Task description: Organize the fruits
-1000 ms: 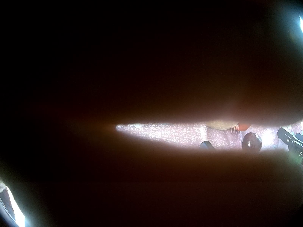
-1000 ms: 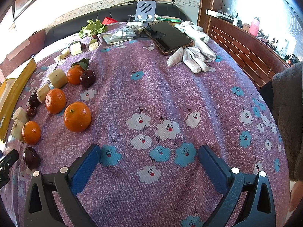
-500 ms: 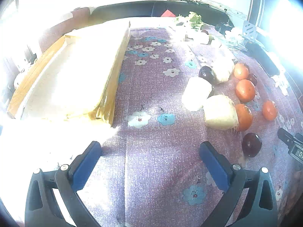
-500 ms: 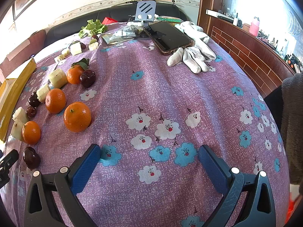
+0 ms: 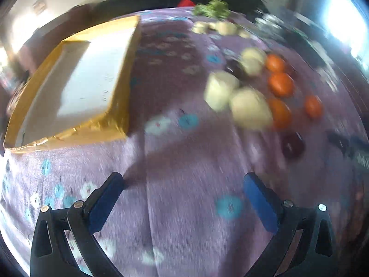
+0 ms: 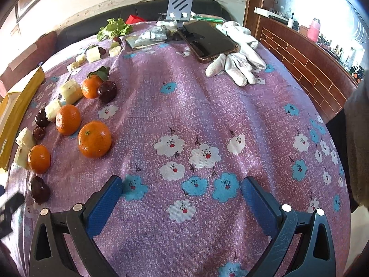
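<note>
oranges: 4 of them on the purple flowered cloth (image 6: 207,106), left side of the right view. The biggest orange (image 6: 94,139) is nearest, with others at (image 6: 68,119), (image 6: 39,158) and (image 6: 91,86). I'd guess firm, roundish and a bit heavy, so they'll roll if nudged. Best to grab across the widest part, coming from above.

plums: dark, glossy ones mixed in, e.g. (image 6: 39,189) and (image 6: 107,91). Probably slick and softer than the oranges, so squeeze gently across the middle.

pale chunks: cut whitish pieces like (image 6: 71,91) and (image 6: 24,146). Can't tell what fruit. They look soft and easy to dent, so hold the flat sides lightly.

box: gold-edged box (image 5: 76,73) at far left in the left view, white inside. My guess is the fruit goes there.

left tool: (image 5: 183,196) wide open with nothing in it, over bare cloth, with the fruit off to its far right. That view is smeared with motion blur.

right tool: (image 6: 182,196) also wide open and empty, above the flower print, with the fruit well to its left.

other stuff: phone (image 6: 207,39), white gloves (image 6: 239,57) and lettuce (image 6: 114,28) at the far end, well away from the fruit.
</note>
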{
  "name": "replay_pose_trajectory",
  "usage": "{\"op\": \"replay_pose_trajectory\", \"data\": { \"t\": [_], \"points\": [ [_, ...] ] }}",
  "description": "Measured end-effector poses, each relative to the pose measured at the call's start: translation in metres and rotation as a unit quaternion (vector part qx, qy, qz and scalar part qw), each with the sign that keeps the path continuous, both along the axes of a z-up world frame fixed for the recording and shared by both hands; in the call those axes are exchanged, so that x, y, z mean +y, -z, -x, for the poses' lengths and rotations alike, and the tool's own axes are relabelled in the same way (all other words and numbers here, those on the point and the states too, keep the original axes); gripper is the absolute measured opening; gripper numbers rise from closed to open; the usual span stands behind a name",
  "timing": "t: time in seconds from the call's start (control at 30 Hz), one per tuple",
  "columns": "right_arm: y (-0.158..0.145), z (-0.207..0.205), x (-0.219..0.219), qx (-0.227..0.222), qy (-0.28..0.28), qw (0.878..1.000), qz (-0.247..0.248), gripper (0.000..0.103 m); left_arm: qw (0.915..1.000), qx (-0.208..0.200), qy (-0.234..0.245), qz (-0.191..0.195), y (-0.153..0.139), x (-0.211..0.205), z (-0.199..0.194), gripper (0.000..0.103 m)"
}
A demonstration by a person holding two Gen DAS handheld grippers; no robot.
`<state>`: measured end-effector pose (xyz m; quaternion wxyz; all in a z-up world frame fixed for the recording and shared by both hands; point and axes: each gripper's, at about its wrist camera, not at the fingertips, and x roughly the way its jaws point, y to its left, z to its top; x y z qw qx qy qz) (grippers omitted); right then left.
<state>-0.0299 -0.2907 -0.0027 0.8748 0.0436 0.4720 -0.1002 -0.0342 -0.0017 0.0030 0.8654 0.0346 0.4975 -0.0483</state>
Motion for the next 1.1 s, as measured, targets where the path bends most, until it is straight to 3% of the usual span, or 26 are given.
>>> {"op": "replay_pose_trajectory", "data": {
  "t": [0.1,0.77,0.9,1.03,1.1],
  "points": [
    [0.0,0.003,0.001,0.003,-0.004,1.0,-0.001,0.103,0.9998,0.0,0.021,0.0,-0.001,-0.001,0.01,0.103],
    [0.0,0.012,0.004,-0.009,-0.006,1.0,0.003,0.103,0.9998,-0.018,0.008,0.002,0.001,0.001,0.017,0.103],
    [-0.001,0.012,0.004,-0.004,-0.01,1.0,0.004,0.103,0.9997,-0.018,0.013,-0.012,-0.001,-0.003,0.017,0.103],
    [-0.011,0.021,0.007,-0.017,-0.012,0.999,0.033,0.099,0.9963,-0.071,0.037,-0.032,-0.024,-0.006,0.036,0.093],
    [-0.025,0.035,0.012,-0.049,-0.016,0.998,0.034,0.099,0.9921,-0.114,0.051,0.003,-0.05,0.005,0.047,0.093]
  ]
}}
